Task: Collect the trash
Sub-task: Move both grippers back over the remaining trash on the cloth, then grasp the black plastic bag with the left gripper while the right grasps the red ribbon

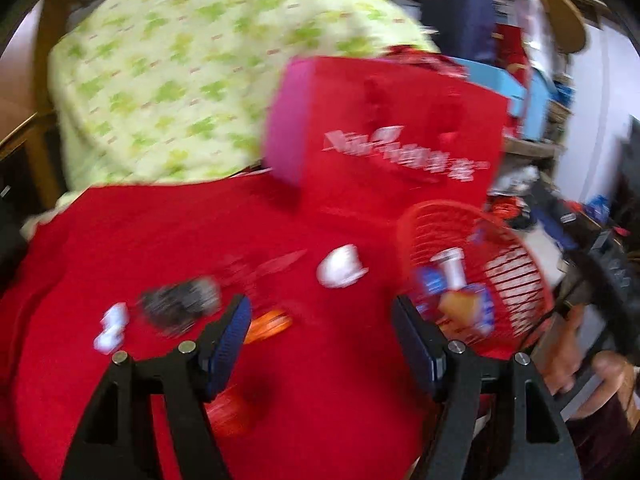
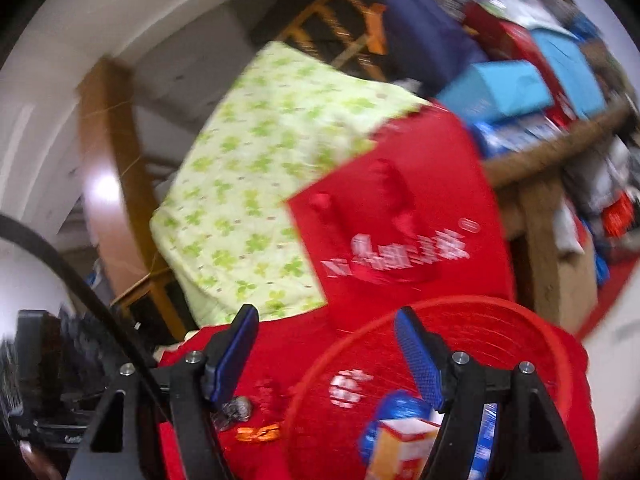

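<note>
Both views are motion-blurred. My left gripper is open and empty above a red cloth. On the cloth lie a white crumpled paper, a dark crumpled wrapper, a small white scrap and an orange wrapper. A red mesh basket at the right holds a blue-and-yellow packet and a white bottle. My right gripper is open and empty over the basket's rim, above a yellow-and-blue packet. The orange wrapper and a grey wrapper lie left of the basket.
A red tote bag with white lettering stands behind the cloth, beside a green-patterned quilt. Blue boxes and clutter pile on a wooden shelf at the right. A wooden frame stands at the left.
</note>
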A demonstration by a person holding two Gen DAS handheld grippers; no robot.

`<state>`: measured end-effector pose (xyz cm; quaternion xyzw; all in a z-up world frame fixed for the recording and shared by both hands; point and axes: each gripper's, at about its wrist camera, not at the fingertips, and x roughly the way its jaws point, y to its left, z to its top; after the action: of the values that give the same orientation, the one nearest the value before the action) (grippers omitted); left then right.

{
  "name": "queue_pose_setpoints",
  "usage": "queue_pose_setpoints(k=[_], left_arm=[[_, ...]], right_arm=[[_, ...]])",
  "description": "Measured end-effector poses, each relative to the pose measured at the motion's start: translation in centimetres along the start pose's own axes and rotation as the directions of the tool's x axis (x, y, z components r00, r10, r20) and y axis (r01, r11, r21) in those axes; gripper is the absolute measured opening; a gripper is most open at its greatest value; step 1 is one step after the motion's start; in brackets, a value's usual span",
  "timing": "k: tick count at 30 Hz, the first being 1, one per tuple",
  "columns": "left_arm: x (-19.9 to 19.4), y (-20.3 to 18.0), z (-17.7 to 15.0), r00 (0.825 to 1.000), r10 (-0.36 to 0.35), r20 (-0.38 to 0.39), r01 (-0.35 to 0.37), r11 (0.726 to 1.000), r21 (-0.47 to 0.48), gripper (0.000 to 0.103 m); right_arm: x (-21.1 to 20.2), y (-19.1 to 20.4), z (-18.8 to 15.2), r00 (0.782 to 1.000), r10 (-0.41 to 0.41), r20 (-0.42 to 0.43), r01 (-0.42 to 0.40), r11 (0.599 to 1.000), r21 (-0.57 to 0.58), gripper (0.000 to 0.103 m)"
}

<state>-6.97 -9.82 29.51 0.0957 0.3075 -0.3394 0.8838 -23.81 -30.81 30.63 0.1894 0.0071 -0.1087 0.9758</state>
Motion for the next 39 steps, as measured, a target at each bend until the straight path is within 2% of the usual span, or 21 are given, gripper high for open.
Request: queue_pose_setpoints(k=[4, 8, 10, 12, 16, 18, 22, 27, 29, 31, 34, 36, 37, 39], left_arm=[[-2.3, 6.7, -3.1, 0.989, 0.145, -0.018, -0.146, 0.985, -0.089, 0.073], [-4.0, 12.4, -6.3, 0.965, 0.254, -0.065, -0.262, 0.946, -0.189, 0.073], [-4.4, 14.2, -7.7, 0.953, 0.293, -0.081, -0.304, 0.927, -0.219, 0.073], [-4.4, 15.7, -8.8, 0.946, 0.310, -0.096, -0.324, 0.912, -0.252, 0.073], [-3.3, 17.6, -10.4, 0.953, 0.282, -0.113, -0.303, 0.904, -0.302, 0.073], [-2.5, 17.9, -11.2, 0.955, 0.271, -0.123, -0.296, 0.906, -0.302, 0.073], [-1.4, 18.9, -12.6, 0.957, 0.247, -0.151, -0.283, 0.906, -0.316, 0.073], [-0.4, 20.8, -13.9, 0.956, 0.236, -0.173, -0.283, 0.895, -0.346, 0.073], [-0.4, 21.3, -14.1, 0.956, 0.235, -0.175, -0.284, 0.892, -0.352, 0.073], [-0.3, 21.7, -14.3, 0.956, 0.235, -0.176, -0.285, 0.890, -0.357, 0.073], [-0.1, 22.2, -14.3, 0.956, 0.232, -0.177, -0.283, 0.887, -0.366, 0.073], [0.2, 22.3, -13.6, 0.958, 0.228, -0.173, -0.276, 0.891, -0.360, 0.073], [0.2, 22.3, -13.2, 0.959, 0.228, -0.168, -0.275, 0.893, -0.355, 0.073], [0.6, 22.1, -12.0, 0.962, 0.228, -0.151, -0.268, 0.900, -0.344, 0.073]], right_arm=[[0.4, 5.6, -1.7, 0.993, 0.115, -0.001, -0.114, 0.981, -0.157, 0.074], [2.6, 10.5, -4.7, 0.974, 0.186, -0.129, -0.213, 0.943, -0.254, 0.074], [4.3, 12.6, -6.5, 0.951, 0.202, -0.232, -0.263, 0.926, -0.272, 0.074], [5.8, 13.8, -8.0, 0.934, 0.191, -0.303, -0.280, 0.916, -0.286, 0.074], [9.3, 15.4, -11.1, 0.886, 0.151, -0.438, -0.294, 0.914, -0.279, 0.074], [10.6, 15.5, -12.3, 0.867, 0.124, -0.482, -0.281, 0.921, -0.269, 0.074], [14.2, 15.0, -14.1, 0.827, 0.032, -0.561, -0.206, 0.947, -0.248, 0.074], [19.1, 13.8, -14.9, 0.818, -0.139, -0.558, -0.039, 0.954, -0.296, 0.074], [21.3, 12.7, -14.7, 0.819, -0.261, -0.511, 0.077, 0.933, -0.352, 0.074], [23.6, 11.4, -14.4, 0.806, -0.362, -0.469, 0.172, 0.900, -0.400, 0.074], [26.6, 9.4, -13.8, 0.788, -0.458, -0.412, 0.267, 0.856, -0.442, 0.074], [27.8, 8.5, -13.4, 0.782, -0.474, -0.404, 0.283, 0.849, -0.447, 0.074], [28.3, 8.1, -13.1, 0.786, -0.446, -0.428, 0.264, 0.868, -0.419, 0.074], [29.0, 7.3, -12.4, 0.808, -0.310, -0.500, 0.178, 0.939, -0.295, 0.074]])
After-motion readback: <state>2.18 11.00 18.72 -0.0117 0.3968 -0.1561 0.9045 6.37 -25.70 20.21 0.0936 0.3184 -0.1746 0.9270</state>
